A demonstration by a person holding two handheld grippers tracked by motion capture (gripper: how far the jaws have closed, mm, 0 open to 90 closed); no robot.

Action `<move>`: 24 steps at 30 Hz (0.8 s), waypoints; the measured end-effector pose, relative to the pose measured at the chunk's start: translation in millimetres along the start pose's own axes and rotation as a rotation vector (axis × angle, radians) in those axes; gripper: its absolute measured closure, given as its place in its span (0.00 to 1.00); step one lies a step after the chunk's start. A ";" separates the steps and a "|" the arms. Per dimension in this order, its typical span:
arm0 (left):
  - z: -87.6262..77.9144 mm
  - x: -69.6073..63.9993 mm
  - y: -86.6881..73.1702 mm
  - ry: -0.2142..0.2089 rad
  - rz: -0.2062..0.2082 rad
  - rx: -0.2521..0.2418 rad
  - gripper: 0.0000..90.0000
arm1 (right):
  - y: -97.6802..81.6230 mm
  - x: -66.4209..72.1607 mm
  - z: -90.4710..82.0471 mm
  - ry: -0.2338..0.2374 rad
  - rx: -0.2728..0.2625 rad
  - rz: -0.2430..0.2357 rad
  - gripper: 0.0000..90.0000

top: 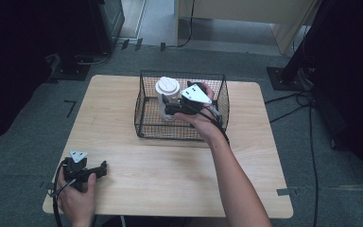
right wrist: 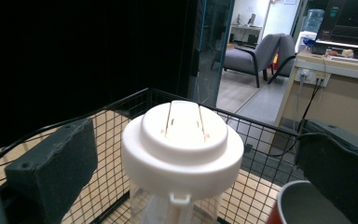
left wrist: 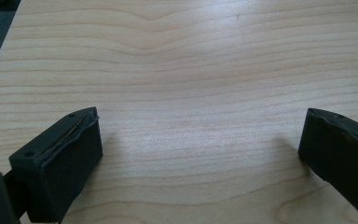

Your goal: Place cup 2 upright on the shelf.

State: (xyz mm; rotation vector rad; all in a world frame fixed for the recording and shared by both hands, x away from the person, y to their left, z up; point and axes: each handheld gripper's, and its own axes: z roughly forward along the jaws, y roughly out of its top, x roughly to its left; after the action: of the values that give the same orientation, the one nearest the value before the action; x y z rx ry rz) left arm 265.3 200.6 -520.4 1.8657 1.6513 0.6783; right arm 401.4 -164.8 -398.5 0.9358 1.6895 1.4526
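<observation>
A clear container with a wide white lid [top: 167, 87] stands upright inside a black wire basket [top: 144, 111] at the back middle of the wooden table [top: 170, 165]. My right gripper [top: 171, 108] reaches into the basket from the right, low beside the container. In the right gripper view its jaws stand wide apart on either side of the white lid [right wrist: 182, 140], not touching it, so the right gripper [right wrist: 196, 158] is open. My left gripper [top: 101, 169] rests near the table's front left corner. It is open [left wrist: 200, 140] over bare wood.
A red cup's rim [right wrist: 303, 205] shows at the lower right of the right gripper view, close to the container. Basket walls [right wrist: 98, 116] surround the right gripper. Cables [top: 307, 109] and dark stands lie on the floor beyond the table.
</observation>
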 end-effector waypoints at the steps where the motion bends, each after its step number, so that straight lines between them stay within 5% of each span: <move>1: 0.0 -0.1 0.0 0.000 -0.001 -0.001 0.00 | 0.0 0.0 0.0 0.000 0.000 0.000 0.00; 24: 0.0 0.0 0.0 0.000 0.000 0.000 0.00 | 4.4 -6.4 -74.2 -0.045 -0.025 -0.016 0.00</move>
State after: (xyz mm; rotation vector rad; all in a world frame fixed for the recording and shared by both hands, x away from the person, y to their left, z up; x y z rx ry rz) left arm 265.3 200.6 -520.4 1.8653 1.6509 0.6783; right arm 340.3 -205.4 -385.1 0.9325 1.6387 1.4289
